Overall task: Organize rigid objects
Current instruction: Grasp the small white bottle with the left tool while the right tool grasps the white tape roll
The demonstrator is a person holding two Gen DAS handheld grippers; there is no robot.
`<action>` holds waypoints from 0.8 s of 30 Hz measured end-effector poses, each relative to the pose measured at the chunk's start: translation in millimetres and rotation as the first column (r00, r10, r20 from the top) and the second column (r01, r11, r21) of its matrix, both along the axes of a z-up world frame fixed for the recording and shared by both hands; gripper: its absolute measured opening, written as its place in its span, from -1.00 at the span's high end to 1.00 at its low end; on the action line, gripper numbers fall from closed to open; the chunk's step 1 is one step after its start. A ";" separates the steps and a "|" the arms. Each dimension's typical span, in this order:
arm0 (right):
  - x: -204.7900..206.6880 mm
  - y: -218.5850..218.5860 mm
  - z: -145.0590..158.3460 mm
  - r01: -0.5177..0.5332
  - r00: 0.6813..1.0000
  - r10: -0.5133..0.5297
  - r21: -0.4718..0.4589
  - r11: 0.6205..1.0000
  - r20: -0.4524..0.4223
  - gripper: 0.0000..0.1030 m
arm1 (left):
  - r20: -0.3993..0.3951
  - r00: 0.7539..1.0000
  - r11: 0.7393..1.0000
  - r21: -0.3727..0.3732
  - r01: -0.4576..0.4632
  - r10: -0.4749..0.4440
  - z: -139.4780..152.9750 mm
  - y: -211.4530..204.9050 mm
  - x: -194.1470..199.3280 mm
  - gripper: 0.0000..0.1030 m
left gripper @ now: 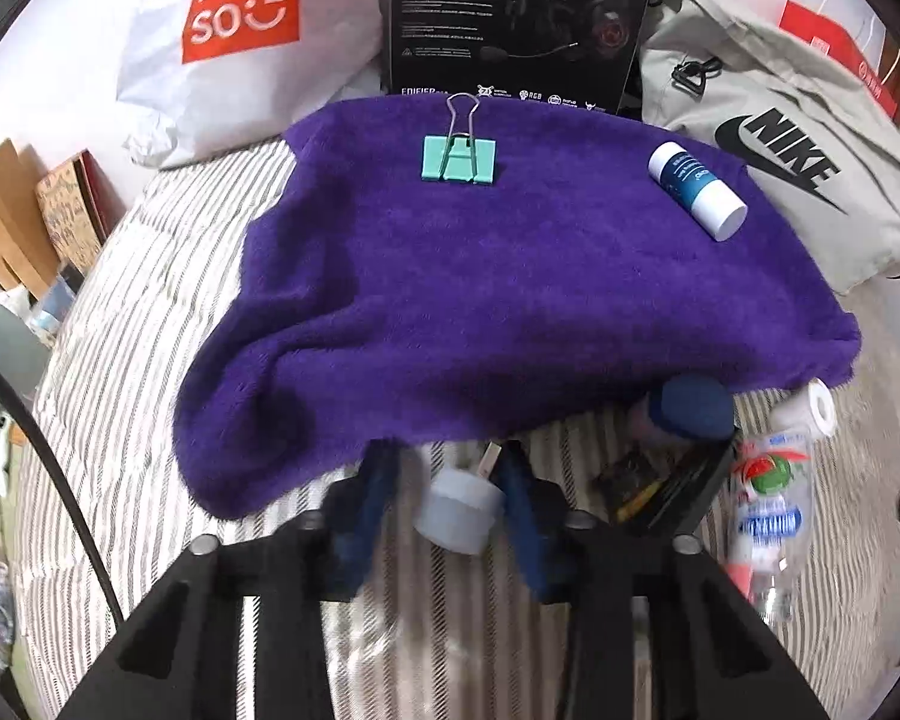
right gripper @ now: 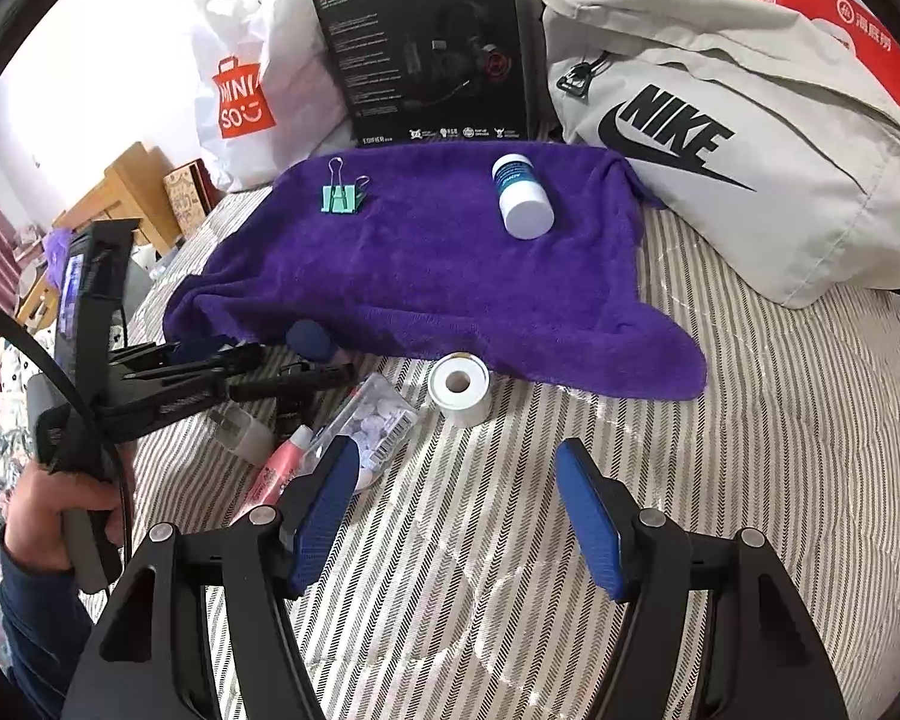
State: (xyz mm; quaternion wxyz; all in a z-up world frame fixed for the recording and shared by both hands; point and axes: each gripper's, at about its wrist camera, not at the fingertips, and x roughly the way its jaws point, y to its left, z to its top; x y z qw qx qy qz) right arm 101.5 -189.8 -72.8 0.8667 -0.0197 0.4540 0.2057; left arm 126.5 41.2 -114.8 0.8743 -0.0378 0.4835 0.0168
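A: You are working on a bed (right gripper: pixel 750 420) with a striped cover, with a purple towel (right gripper: pixel 426 276) spread across it and a shopping bag (right gripper: pixel 240 78), a black headset box (right gripper: pixel 426 42) and a grey bag (right gripper: pixel 750 138) leaning behind.

B: And how far along am I getting?

A: I am judging you to be less than halfway. Two things are lying on the towel, well apart: the green binder clip (right gripper: pixel 343 197) at the far left and the white bottle (right gripper: pixel 522 197) on its side toward the far right.

B: What is waiting?

A: A loose cluster is sitting on the bed just off the towel's near edge: the tape roll (right gripper: pixel 459 389), a clear packet (right gripper: pixel 369 426), a pink tube (right gripper: pixel 276 474) and a dark blue round item (right gripper: pixel 312 339) tucked against the hem.

B: My grippers?

A: Your left gripper (left gripper: pixel 457 501) is closing its blue pads on a small pale jar (left gripper: pixel 459 507), low over the bed at the towel's near edge; that view is blurred, so I am reading the grip as likely, not certain. Your right gripper (right gripper: pixel 459 516) is hanging wide open and holding nothing, just short of the tape roll.

B: So the jar is going next?

A: Probably onto the towel's empty middle, then the cluster piece by piece.
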 end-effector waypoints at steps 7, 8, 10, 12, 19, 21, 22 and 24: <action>2.6 6.6 -9.0 -0.020 1.000 0.019 -0.014 1.000 -0.017 -0.31 | 0.016 0.999 0.999 -0.015 0.035 -0.035 -0.6 14.8 -17.4 0.43; 4.2 7.5 -12.1 -0.019 1.000 0.019 -0.017 1.000 -0.022 -0.31 | 0.020 0.999 0.999 -0.017 0.038 -0.038 -0.9 15.6 -17.5 0.43; 7.3 7.8 -16.6 -0.018 0.999 0.017 -0.020 1.000 -0.032 -0.31 | 0.031 0.999 0.999 -0.022 0.045 -0.045 -1.5 16.4 -14.5 0.43; 10.6 6.9 -22.4 -0.010 0.999 0.009 -0.025 1.000 -0.045 -0.31 | 0.036 0.998 0.998 -0.021 0.055 -0.054 -1.9 14.7 -11.9 0.43; 20.1 0.4 -31.8 0.025 0.998 -0.027 -0.031 0.999 -0.055 -0.31 | 0.051 0.995 0.996 0.005 0.084 -0.084 -2.0 7.1 -9.4 0.45; 24.9 -2.4 -34.7 0.049 0.997 -0.050 -0.018 0.999 -0.066 -0.31 | 0.047 0.995 0.996 -0.005 0.085 -0.085 -1.1 8.9 -11.5 0.45; 27.4 -2.3 -35.6 0.055 0.996 -0.055 -0.009 0.998 -0.070 -0.31 | 0.045 0.996 0.997 -0.009 0.081 -0.080 -0.8 10.2 -12.6 0.45; 34.3 0.5 -38.0 0.060 0.996 -0.059 0.011 0.998 -0.070 -0.31 | 0.045 0.996 0.997 -0.011 0.081 -0.080 -1.4 12.1 -15.1 0.45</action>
